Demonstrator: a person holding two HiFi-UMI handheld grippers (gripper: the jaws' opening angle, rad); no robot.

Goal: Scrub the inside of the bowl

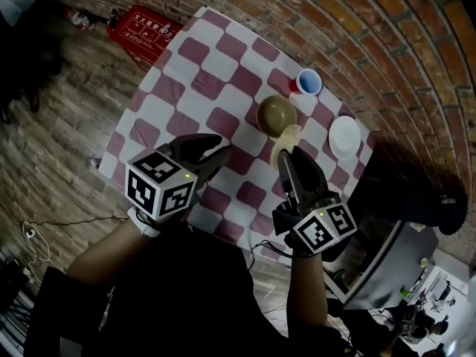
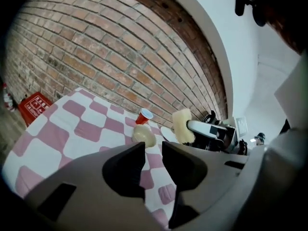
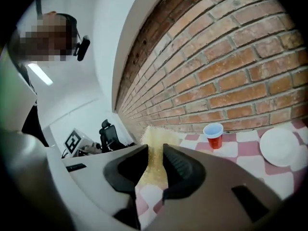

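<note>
An olive-brown bowl stands upright on the checkered table, right of centre; it shows as a pale bowl in the left gripper view. My right gripper hangs just below and right of the bowl, shut on a yellow sponge. That sponge fills the gap between the jaws in the right gripper view. My left gripper hovers over the table to the bowl's left, a narrow gap between its jaws with nothing held.
A red cup with a blue inside stands beyond the bowl, near the brick wall. A white plate lies at the table's right edge. A red box sits on the wooden floor at the left.
</note>
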